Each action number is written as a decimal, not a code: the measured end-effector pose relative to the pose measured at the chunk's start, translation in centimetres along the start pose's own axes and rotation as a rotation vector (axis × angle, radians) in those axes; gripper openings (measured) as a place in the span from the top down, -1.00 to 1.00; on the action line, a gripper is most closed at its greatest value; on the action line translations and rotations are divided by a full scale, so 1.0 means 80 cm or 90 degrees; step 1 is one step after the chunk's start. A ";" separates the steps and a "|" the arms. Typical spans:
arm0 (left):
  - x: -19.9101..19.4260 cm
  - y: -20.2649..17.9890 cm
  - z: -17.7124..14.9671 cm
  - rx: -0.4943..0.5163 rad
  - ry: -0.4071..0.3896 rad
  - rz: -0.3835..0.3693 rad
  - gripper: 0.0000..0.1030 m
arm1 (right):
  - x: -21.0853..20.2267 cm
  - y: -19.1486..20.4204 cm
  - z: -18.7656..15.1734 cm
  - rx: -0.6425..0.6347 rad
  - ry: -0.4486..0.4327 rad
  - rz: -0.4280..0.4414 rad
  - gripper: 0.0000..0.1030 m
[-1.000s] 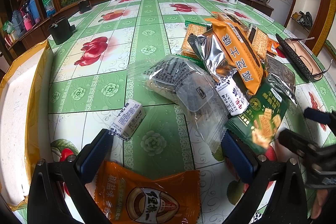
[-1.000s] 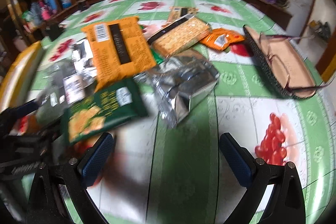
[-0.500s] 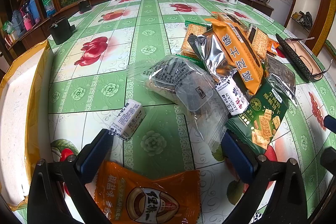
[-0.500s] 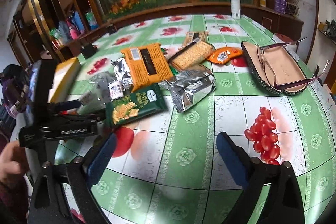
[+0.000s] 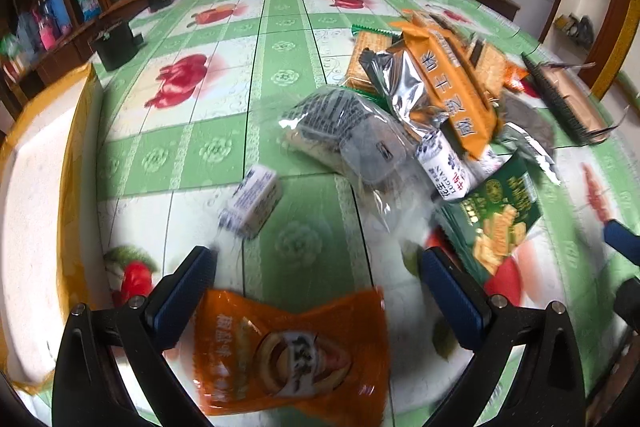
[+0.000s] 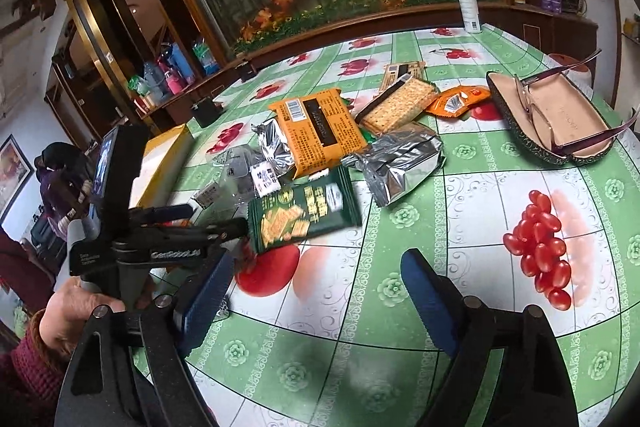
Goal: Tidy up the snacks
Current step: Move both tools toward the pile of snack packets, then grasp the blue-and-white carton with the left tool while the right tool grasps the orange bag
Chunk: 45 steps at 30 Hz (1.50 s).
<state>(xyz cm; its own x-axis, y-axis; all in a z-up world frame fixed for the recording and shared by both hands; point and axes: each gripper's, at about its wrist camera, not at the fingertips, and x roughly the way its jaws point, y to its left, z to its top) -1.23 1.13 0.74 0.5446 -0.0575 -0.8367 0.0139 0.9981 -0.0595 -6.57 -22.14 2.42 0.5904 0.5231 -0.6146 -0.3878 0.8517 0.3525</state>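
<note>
Left gripper [image 5: 316, 263] hung over the near edge of the table [image 5: 280, 39], jaws wide apart, nothing pinched; an orange snack packet [image 5: 292, 351] lay flat on the cloth just under and between its blue fingers [image 5: 188, 291], not squeezed by them. A small white wrapped block [image 5: 252, 203] sat just beyond the left finger, apart from it. The snack pile was further out to the right: clear bag with a grey item [image 5: 352, 139], silver foil bag [image 5: 396, 83], long orange packet [image 5: 452, 87], green cracker packet [image 5: 500, 219], all overlapping. A yellow-edged white box [image 5: 36, 195] stood at the table's left side. Right gripper [image 6: 316, 291] was above bare tablecloth [image 6: 472, 195], near the green cracker packet [image 6: 304, 211], holding nothing; its jaws had just been closing a bit, with nothing between them, and stood fairly wide. A silver foil bag [image 6: 400, 163], an orange packet [image 6: 320, 131] and a cracker sleeve [image 6: 400, 103] lay beyond it. An open glasses case [image 6: 556, 123] with glasses in it was off to the right. The person's hand [image 6: 76, 311] gripped the left gripper's handle.
</note>
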 end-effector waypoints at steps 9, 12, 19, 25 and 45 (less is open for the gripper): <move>-0.079 -0.007 -0.046 0.110 -0.059 -0.149 -0.71 | -0.010 -0.012 0.004 0.007 -0.012 0.003 -0.73; -0.086 -0.016 -0.066 0.144 -0.054 -0.162 0.00 | -0.010 -0.013 0.005 0.009 -0.013 0.004 -0.73; -0.079 -0.058 -0.087 0.238 -0.042 -0.188 0.10 | -0.011 -0.014 0.002 0.016 -0.014 0.003 -0.73; -0.058 -0.078 -0.087 0.260 -0.012 -0.153 0.36 | -0.014 -0.018 0.002 0.024 -0.015 0.003 -0.73; -0.171 0.087 -0.080 0.046 -0.146 -0.182 0.64 | 0.042 0.094 0.022 -0.091 0.079 0.121 -0.73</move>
<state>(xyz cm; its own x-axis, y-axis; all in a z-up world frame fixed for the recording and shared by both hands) -13.98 8.73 8.27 0.6834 -0.3359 -0.6482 0.2469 0.9419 -0.2277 -6.20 -13.94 4.23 0.4093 0.6586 -0.6315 -0.5849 0.7206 0.3723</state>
